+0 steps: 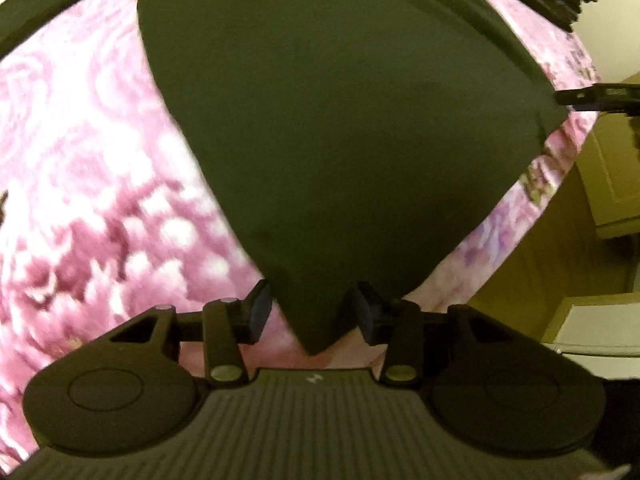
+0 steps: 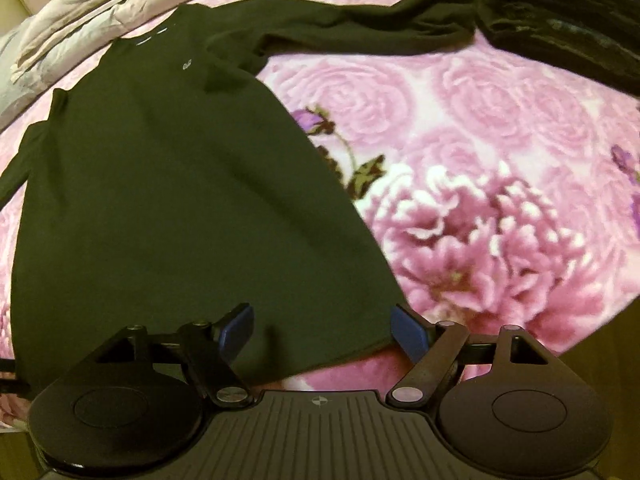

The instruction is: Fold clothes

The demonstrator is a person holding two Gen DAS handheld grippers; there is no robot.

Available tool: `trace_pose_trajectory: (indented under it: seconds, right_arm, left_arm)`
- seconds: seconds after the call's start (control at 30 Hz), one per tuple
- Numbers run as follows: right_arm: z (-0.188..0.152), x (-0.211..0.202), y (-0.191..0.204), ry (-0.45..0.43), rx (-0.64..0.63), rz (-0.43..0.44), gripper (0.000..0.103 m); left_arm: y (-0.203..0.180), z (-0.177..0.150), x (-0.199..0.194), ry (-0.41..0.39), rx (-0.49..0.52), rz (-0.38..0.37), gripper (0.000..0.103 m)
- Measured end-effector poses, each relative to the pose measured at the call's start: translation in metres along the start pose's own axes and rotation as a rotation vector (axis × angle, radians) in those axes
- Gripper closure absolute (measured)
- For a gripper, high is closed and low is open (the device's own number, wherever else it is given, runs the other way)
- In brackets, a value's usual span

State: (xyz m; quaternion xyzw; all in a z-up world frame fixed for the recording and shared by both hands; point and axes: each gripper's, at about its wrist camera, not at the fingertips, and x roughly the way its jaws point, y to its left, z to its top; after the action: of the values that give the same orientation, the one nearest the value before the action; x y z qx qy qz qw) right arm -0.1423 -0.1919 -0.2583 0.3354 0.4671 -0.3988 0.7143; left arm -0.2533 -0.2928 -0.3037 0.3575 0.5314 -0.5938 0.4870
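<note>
Now both tools, left tool [image 1: 310, 314] and right tool [image 2: 322, 330], gape over the dark shirt's [image 2: 168, 200] hem

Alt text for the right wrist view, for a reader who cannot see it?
A dark long-sleeved shirt lies flat on a pink rose-patterned blanket, one sleeve stretched toward a dark pile. The right tool is open, its blue-padded fingers either side of the shirt's hem corner.
</note>
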Motion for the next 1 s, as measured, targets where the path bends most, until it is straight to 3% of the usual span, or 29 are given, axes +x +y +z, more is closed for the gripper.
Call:
trace_pose_trajectory:
  seconds: [0.07,0.1,0.27,0.37,0.4,0.43,0.47,0.7,0.73,0.77,0.8,0.87,1.0]
  right_arm:
    - [-0.002,-0.003,-0.001,-0.005,-0.003,-0.005,0.024]
    - [-0.004,-0.007,-0.004,-0.006,-0.002,-0.004,0.024]
    - [0.004,0.008,-0.014,0.025,-0.047,0.04,0.025]
    - [0.011,0.021,-0.019,0.044,-0.08,0.075,0.026]
    - [0.013,0.025,-0.021,0.051,-0.091,0.087,0.031]
    - [0.016,0.029,-0.022,0.057,-0.102,0.099,0.048]
    - [0.018,0.033,-0.024,0.064,-0.113,0.111,0.056]
    - [0.033,0.058,-0.035,0.112,-0.186,0.191,0.056]
    - [0.034,0.058,-0.036,0.121,-0.194,0.201,0.065]
    - [0.037,0.057,-0.036,0.134,-0.21,0.214,0.091]
    - [0.038,0.056,-0.035,0.146,-0.227,0.228,0.098]
    - [0.039,0.055,-0.031,0.156,-0.272,0.231,0.103]
    - [0.047,0.029,-0.041,0.096,-0.303,0.13,0.103]
  left_arm:
    - [-0.004,-0.002,0.001,-0.009,0.018,0.022,0.076]
    - [-0.005,-0.002,0.001,-0.003,0.037,0.026,0.1]
    - [-0.01,-0.011,-0.044,-0.03,0.083,0.002,0.1]
    - [0.001,-0.023,-0.064,-0.025,0.02,0.073,0.1]
    - [0.006,-0.026,-0.066,-0.024,-0.013,0.093,0.1]
    - [0.009,-0.027,-0.064,-0.021,-0.04,0.11,0.1]
    - [0.01,-0.027,-0.061,-0.015,-0.062,0.126,0.1]
    - [-0.004,-0.011,-0.054,0.012,-0.081,0.15,0.1]
    - [-0.006,-0.01,-0.054,0.015,-0.079,0.152,0.1]
    - [-0.008,-0.009,-0.054,0.017,-0.076,0.154,0.1]
    - [-0.009,-0.009,-0.055,0.019,-0.074,0.155,0.1]
    - [-0.013,-0.007,-0.055,0.023,-0.069,0.159,0.1]
    - [-0.019,-0.004,-0.056,0.032,-0.06,0.165,0.1]
